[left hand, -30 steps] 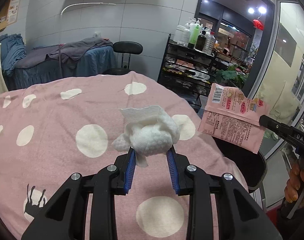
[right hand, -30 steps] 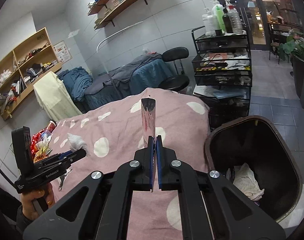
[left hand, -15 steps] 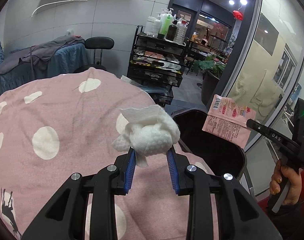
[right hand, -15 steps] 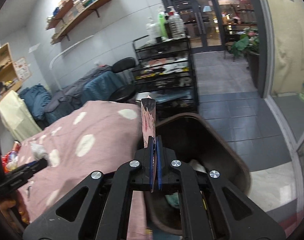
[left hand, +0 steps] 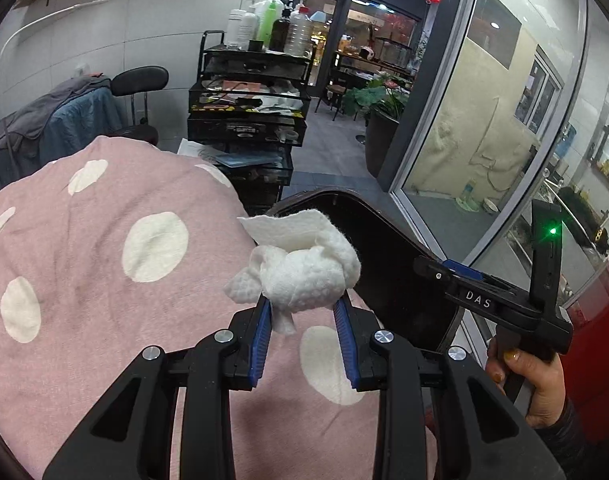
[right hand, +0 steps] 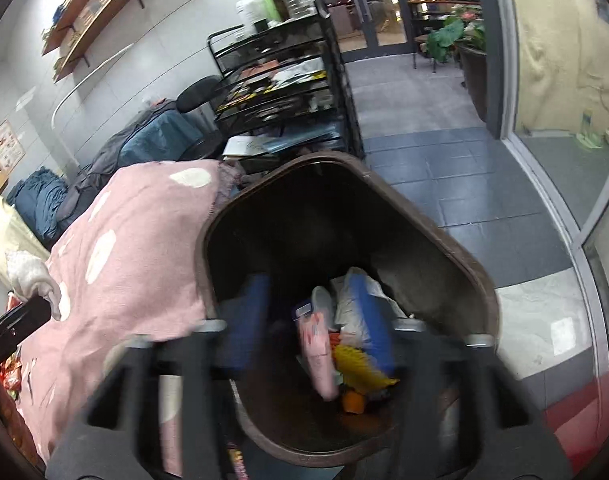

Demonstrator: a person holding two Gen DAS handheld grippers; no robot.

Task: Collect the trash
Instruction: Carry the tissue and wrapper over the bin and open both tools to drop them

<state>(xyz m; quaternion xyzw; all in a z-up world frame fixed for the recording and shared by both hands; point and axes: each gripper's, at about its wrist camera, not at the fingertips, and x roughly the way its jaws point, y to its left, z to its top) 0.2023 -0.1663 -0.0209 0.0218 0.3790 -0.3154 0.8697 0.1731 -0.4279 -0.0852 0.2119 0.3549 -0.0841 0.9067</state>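
Observation:
My left gripper [left hand: 302,304] is shut on a crumpled white tissue [left hand: 304,272], held above the pink polka-dot bedspread [left hand: 104,280] near the rim of the dark brown trash bin [left hand: 388,264]. My right gripper [right hand: 312,312] is open and blurred over the bin [right hand: 464,264]. A pink snack wrapper [right hand: 318,352] is loose between its blue pads, inside the bin among white, yellow and orange trash. The right gripper also shows in the left wrist view [left hand: 456,276], with nothing in it. The tissue shows at the left edge of the right wrist view [right hand: 28,276].
A black wire cart [left hand: 248,112] with bottles stands behind the bin. A black stool [left hand: 138,80] and a bed with blue covers [right hand: 152,140] are at the back. A glass partition [left hand: 484,120] and grey tiled floor [right hand: 444,128] lie to the right.
My right gripper has opened over the bin and the pink wrapper has left its grip and dropped inside. My left gripper has carried the tissue right, toward the bin.

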